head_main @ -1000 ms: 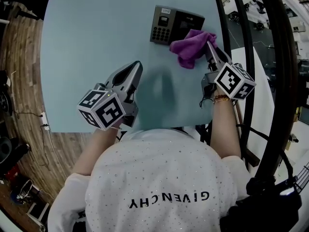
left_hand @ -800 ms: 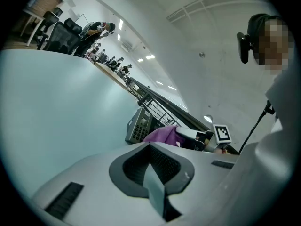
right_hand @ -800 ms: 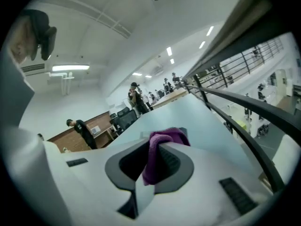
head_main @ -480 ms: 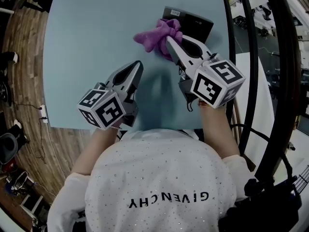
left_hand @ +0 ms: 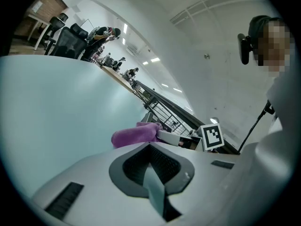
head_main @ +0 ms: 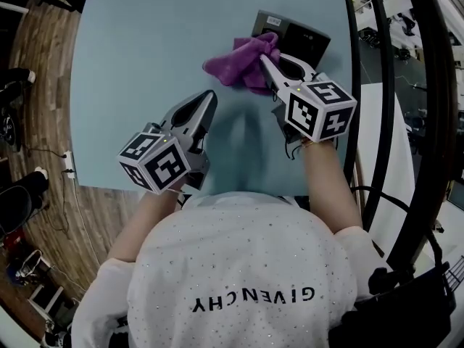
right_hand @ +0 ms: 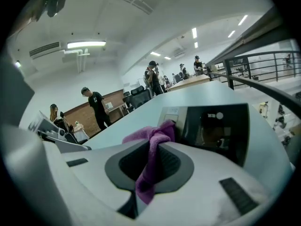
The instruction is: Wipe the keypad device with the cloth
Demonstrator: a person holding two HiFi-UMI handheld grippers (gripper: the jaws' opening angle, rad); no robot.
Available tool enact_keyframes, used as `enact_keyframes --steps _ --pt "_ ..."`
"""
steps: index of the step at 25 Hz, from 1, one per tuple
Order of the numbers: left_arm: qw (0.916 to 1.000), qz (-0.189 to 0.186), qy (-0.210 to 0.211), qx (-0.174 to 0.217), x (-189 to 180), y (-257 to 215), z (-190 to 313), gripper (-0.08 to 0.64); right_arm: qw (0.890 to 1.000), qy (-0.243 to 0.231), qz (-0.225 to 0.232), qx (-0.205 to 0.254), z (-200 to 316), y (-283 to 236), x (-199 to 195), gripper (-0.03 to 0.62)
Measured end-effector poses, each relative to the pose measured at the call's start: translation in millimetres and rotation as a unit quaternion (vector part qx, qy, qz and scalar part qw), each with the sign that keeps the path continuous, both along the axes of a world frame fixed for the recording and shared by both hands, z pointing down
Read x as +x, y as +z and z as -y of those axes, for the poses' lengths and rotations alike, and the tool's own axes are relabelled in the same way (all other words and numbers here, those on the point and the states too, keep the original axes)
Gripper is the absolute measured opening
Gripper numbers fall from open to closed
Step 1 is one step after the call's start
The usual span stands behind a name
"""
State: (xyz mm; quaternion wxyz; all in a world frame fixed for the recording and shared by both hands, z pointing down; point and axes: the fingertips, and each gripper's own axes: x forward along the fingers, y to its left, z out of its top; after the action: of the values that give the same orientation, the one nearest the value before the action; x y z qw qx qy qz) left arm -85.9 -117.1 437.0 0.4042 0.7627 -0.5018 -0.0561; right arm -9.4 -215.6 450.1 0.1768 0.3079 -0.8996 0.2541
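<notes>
- Firstly, one pale blue table [head_main: 145,64] carries everything, and most of it is bare.
- One device [head_main: 301,38] lies flat near the table's far right edge. Its dark screen half shows, while its keypad end is mostly under the cloth, which puts the wiping on that end, I judge.
- Two claws are in view, one per hand.
- Right claw [head_main: 264,58]: clenched on the cloth. Its own view shows a purple fold pinched between the pads and trailing down the slit. It points at the device's near left corner, low enough to drag the bunched fabric over the face.
- Left claw [head_main: 209,96]: jaws drawn together on nothing, with only a sliver of table showing through the slit. It hovers over the table nearer the person and well apart from the device, probably kept out of the wiping path.
- One purple cloth [head_main: 235,62], bunched, rests partly on the device and spills left onto the table.
</notes>
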Motion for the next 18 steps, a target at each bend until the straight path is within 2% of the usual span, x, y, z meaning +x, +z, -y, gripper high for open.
enact_keyframes --steps 5,11,18 --pt "1.0 0.0 0.003 0.002 2 -1 1 0.005 0.999 0.029 -0.002 -0.018 1 12 24 0.029" --pt "0.9998 -0.006 0.016 0.005 13 -4 2 0.005 0.998 0.052 -0.015 -0.016 0 12 51 0.029" --pt "0.9994 -0.01 0.033 0.009 27 -7 0 0.005 0.994 0.101 -0.017 -0.02 -1 18 90 0.029"
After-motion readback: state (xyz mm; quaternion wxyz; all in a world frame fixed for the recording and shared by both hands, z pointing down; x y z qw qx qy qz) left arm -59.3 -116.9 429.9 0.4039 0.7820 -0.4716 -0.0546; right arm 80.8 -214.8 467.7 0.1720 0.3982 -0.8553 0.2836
